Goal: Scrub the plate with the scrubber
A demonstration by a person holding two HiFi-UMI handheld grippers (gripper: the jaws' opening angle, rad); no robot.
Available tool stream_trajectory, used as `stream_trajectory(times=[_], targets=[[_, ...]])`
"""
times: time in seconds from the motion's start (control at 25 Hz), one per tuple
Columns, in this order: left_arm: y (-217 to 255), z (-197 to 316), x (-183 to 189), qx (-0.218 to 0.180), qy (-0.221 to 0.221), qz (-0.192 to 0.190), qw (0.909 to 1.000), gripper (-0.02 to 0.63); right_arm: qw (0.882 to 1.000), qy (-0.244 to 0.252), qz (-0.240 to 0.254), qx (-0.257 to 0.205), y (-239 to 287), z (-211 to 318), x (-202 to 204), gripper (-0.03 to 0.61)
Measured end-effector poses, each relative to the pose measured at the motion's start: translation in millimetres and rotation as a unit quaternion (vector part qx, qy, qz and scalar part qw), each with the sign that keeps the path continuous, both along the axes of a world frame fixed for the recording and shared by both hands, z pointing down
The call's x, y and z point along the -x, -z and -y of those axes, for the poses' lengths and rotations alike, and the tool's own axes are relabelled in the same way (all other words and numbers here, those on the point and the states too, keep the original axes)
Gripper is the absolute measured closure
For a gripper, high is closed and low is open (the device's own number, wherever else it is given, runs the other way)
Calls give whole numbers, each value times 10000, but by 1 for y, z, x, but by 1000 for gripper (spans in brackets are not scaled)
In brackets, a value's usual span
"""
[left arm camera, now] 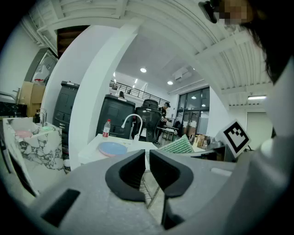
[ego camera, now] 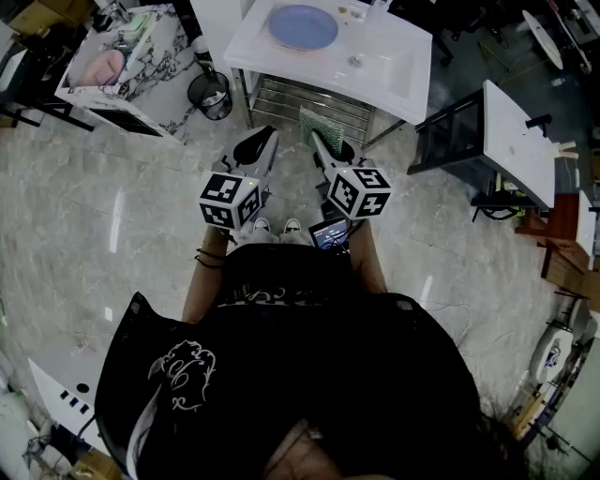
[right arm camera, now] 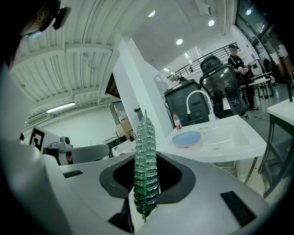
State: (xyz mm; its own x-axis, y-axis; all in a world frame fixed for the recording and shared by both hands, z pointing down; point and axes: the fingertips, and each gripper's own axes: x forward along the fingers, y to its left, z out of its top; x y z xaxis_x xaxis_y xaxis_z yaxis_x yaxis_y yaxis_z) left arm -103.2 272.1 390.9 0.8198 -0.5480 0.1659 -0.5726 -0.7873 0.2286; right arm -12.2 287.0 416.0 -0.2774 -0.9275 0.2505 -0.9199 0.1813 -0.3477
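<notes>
A blue plate (ego camera: 303, 26) lies on the left part of the white sink counter (ego camera: 394, 70) ahead of me, and it shows in both gripper views (left arm camera: 112, 148) (right arm camera: 186, 138). My right gripper (ego camera: 321, 142) is shut on a green mesh scrubber (right arm camera: 145, 160), which stands upright between its jaws and pokes out past them (ego camera: 316, 122). Beside it, my left gripper (ego camera: 263, 142) is shut and holds nothing (left arm camera: 147, 158). Both grippers hang in the air at waist height, short of the counter's front edge and well away from the plate.
A white faucet (right arm camera: 196, 98) and a red-capped bottle (right arm camera: 177, 121) stand at the back of the counter. A metal rack (ego camera: 309, 98) sits beneath it, and a black waste bin (ego camera: 210, 95) to its left. A marbled box (ego camera: 131, 56) stands at the left, a white desk (ego camera: 514, 141) at the right.
</notes>
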Motion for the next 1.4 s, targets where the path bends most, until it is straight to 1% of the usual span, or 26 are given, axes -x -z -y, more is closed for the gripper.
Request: stream_trajectory(times=[0.32,0.48,0.6,0.76,0.96,1.2,1.4], targets=[[0,3,-14,-16,16,9,10000,574,10000,7,25,-3,-1,5,-14,489],[-2,4,-29,-42,21,40,10000,574,9999,7,99,-73,0,9,-29,489],[-1,5,-41,-83,26,52,9999,574,9999,43,15,-98,2,10,-41,489],[-4,5,-53,-101,95,50,9999,574,9999,95,-79,-70,-4,7,-56,489],[-10,6,-61,-38,132,160,9998,574,9999,113,-24,35,-14,8,-69,489],[-13,19,-61,39,256,192,9995,574,9998,159,109,62,-17,24,-76,489],[-27,49,-66,125,232,257,9993,574,9997,199,77,111,-25,53,-78,489]])
